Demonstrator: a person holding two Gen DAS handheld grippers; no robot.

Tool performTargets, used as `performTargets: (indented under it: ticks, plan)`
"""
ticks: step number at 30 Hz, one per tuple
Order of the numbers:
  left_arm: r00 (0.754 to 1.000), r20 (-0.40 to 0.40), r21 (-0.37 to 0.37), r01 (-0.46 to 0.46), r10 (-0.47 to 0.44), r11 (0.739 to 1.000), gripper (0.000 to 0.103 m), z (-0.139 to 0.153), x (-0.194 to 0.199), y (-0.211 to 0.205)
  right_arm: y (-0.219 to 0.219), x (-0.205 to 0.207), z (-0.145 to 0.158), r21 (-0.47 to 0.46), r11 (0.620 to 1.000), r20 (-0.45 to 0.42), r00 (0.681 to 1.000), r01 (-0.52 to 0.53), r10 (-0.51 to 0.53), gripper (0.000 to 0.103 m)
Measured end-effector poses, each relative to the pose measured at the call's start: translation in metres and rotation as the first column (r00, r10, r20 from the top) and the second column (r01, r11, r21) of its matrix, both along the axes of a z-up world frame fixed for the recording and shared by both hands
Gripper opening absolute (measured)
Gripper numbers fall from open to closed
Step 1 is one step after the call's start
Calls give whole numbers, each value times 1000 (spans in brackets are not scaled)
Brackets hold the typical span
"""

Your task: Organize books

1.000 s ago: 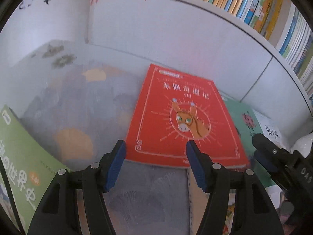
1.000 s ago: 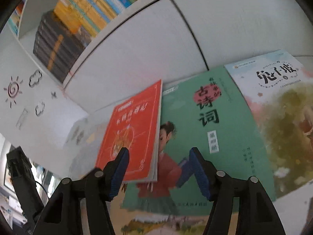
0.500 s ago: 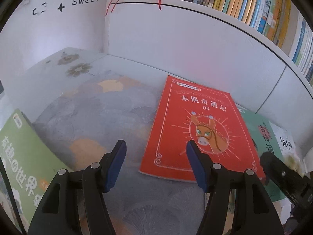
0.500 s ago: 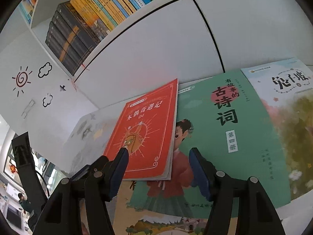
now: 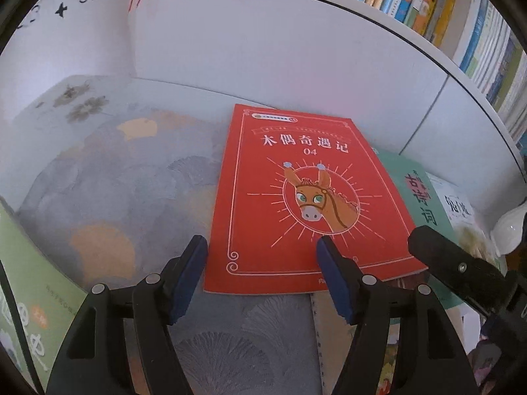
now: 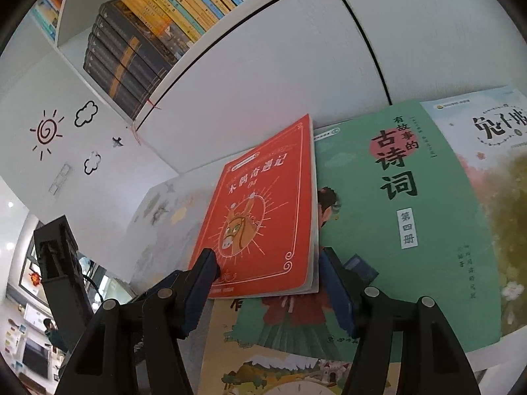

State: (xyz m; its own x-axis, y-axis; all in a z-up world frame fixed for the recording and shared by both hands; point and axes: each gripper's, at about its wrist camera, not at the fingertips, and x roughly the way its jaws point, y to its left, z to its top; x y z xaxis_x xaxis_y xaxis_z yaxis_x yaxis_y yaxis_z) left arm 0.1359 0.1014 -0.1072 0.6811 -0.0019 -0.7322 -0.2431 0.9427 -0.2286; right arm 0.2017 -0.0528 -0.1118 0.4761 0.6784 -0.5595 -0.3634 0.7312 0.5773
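Note:
A red book (image 5: 296, 197) with a donkey on its cover lies flat on the patterned cloth, partly over a green book (image 5: 421, 194). My left gripper (image 5: 263, 273) hovers over the red book's near left corner; its jaws are opening, the corner shows between them and the pads do not press on it. My right gripper (image 6: 268, 279) stands open above the near edge of the red book (image 6: 263, 217), beside the green book (image 6: 395, 214). In the left wrist view the right gripper's black body (image 5: 457, 266) hangs over the green book.
A pale book (image 6: 487, 164) lies right of the green one, an illustrated book (image 6: 280, 362) nearer me, a light green book (image 5: 33, 296) at far left. White cabinet doors (image 5: 263, 49) stand close behind, under a packed bookshelf (image 6: 158, 23). Bare grey cloth (image 5: 131, 181) lies left of the red book.
Both views have shifted, so the red book now sits more centred and squarer in the left view. The left jaws stand slightly wider. The books have not moved.

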Motion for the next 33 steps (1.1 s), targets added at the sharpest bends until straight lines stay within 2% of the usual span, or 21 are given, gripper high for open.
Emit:
performTargets:
  ticks: [5,9,11,15,18,20,21,23,24,25,27,29,31,33]
  plan:
    - [999,-5,11,36,-36,999,65,2,-4,-10,-7,-6,1,-11,1000,-20,1000,12,-12,64]
    - [996,-12,-35,89,-89,995,65,5,-18,-18,-16,-18,4,-34,999,-42,999,10,-11,64]
    - [992,-15,-38,127,-127,991,65,9,-34,-25,-18,-28,6,-59,998,-57,998,-2,-1,64]
    - [978,-36,8,204,-203,979,65,13,-67,-37,-20,-64,9,-137,990,-99,995,-30,17,64]
    - [967,-50,3,251,-251,968,65,13,-99,-41,-30,-97,10,-151,988,-111,994,-33,16,64]
    - [948,-65,-9,311,-311,950,65,15,-123,-44,-41,-123,11,-142,989,-127,992,-44,26,64]
    - [928,-80,-7,364,-364,931,65,13,-139,-47,-48,-141,11,-133,989,-144,989,-58,39,64]
    - [871,-126,-31,476,-476,879,65,5,-174,-50,-59,-172,11,-115,988,-174,981,-107,86,63]
    - [864,-134,-42,484,-485,874,65,2,-184,-48,-64,-185,11,-103,985,-184,976,-136,116,63]
    - [870,-117,-33,478,-479,878,65,3,-191,-46,-71,-201,12,-122,981,-184,975,-152,128,63]
    - [890,-105,-49,440,-443,896,65,7,-193,-38,-80,-212,16,-201,973,-152,985,-113,83,63]
    - [924,-52,-100,372,-378,923,65,13,-185,-25,-88,-210,23,-253,965,-102,994,-62,38,63]
    - [957,-44,-116,281,-287,953,65,14,-172,-13,-91,-195,28,-242,970,-74,997,-23,5,63]
    - [968,-57,-148,234,-245,961,65,12,-158,-6,-86,-179,30,-222,975,-59,998,-15,2,63]
